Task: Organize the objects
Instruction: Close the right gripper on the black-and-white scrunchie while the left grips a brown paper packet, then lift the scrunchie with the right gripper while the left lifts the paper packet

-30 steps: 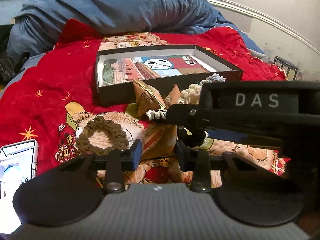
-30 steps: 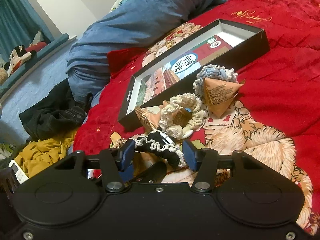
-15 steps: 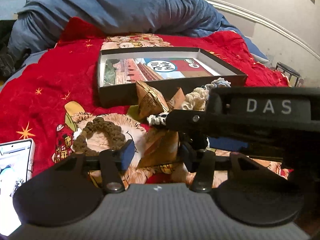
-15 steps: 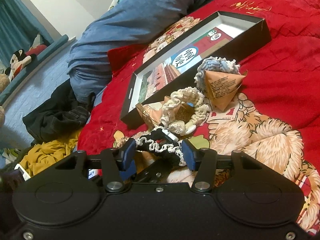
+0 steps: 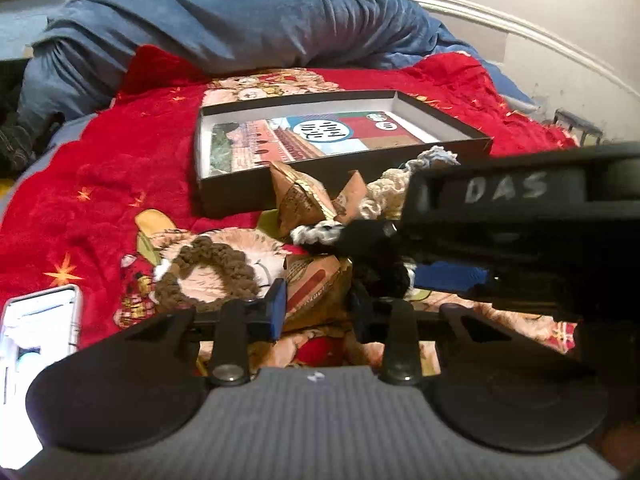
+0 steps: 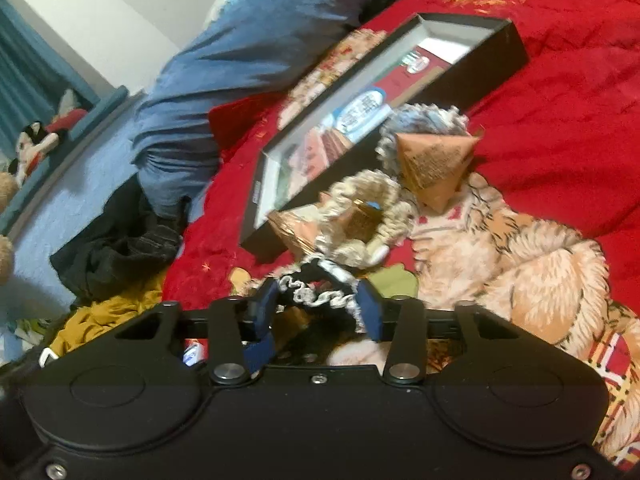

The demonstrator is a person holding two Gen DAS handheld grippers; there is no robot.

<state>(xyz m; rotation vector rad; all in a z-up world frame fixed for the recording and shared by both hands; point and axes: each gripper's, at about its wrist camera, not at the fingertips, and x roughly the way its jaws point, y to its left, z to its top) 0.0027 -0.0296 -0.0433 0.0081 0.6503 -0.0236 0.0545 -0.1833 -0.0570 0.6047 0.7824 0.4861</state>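
Note:
A shallow black box (image 5: 344,170) (image 6: 472,80) lies open on the red bedspread. In front of it lie tan paper pyramids (image 5: 300,200) (image 6: 434,162), a cream scrunchie (image 6: 368,216), a blue-grey scrunchie (image 6: 424,118) and a brown scrunchie (image 5: 204,276). My right gripper (image 6: 320,308) has its jaws around a black scrunchie with white trim (image 6: 316,292) (image 5: 320,234); it crosses the left wrist view from the right. My left gripper (image 5: 318,310) is open over a tan packet (image 5: 316,284), beside the brown scrunchie.
A rumpled blue duvet (image 5: 240,20) lies behind the box. A phone (image 5: 36,344) lies at the left on the bedspread. Dark and yellow clothes (image 6: 116,264) lie heaped off the bed's left side. A white headboard rail (image 5: 520,24) runs at the right.
My right gripper has lifted and tilted with the black scrunchie between its jaws. My left gripper has edged forward toward the box.

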